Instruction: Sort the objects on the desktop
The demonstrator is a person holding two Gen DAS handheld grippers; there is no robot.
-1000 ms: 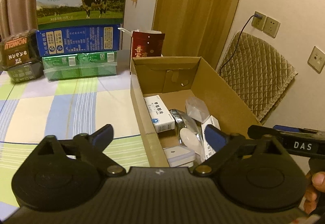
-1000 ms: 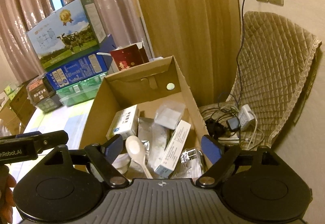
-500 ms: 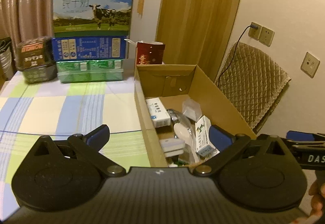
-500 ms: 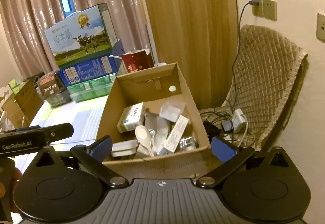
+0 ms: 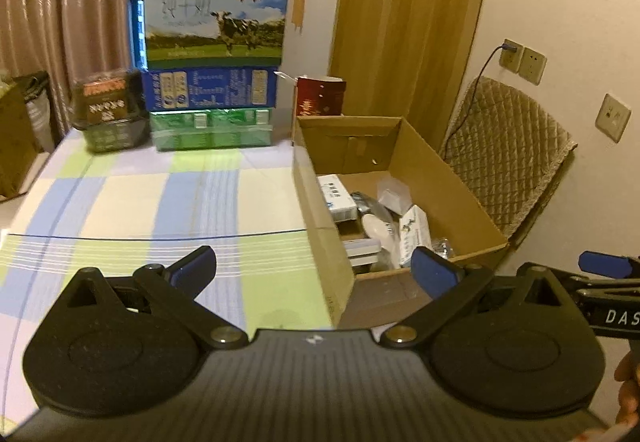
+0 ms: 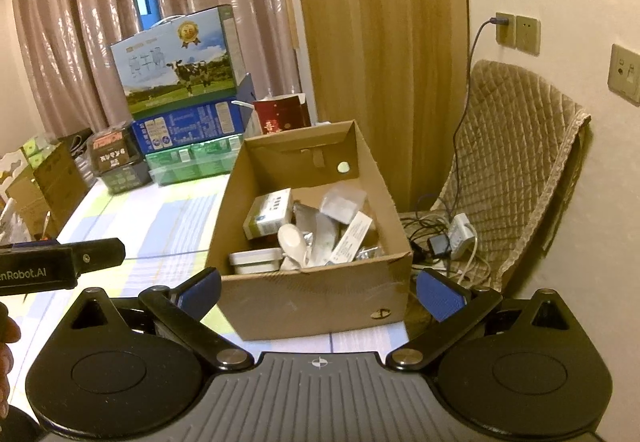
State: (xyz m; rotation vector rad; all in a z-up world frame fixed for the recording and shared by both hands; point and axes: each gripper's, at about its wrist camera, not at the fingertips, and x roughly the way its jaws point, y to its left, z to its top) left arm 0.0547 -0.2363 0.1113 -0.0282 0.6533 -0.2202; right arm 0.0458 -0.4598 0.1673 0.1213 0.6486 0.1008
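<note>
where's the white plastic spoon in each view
Left wrist: the white plastic spoon lies right of centre, in the brown cardboard box beside a white medicine carton.
Right wrist: the spoon sits just left of centre, in the box's near half.
Shared landmark: the cow-print milk carton.

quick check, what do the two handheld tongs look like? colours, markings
Both match: black ribbed bodies with two round black discs, black link arms on silver pivot pins, blue textured pads on the fingers. Left tongs carry a small white mark on the ribbed body; right tongs a crosshair mark. White lettering on the side bars: "DAS" on the right, "nRobot.AI" on the left. No cables visible.
</note>
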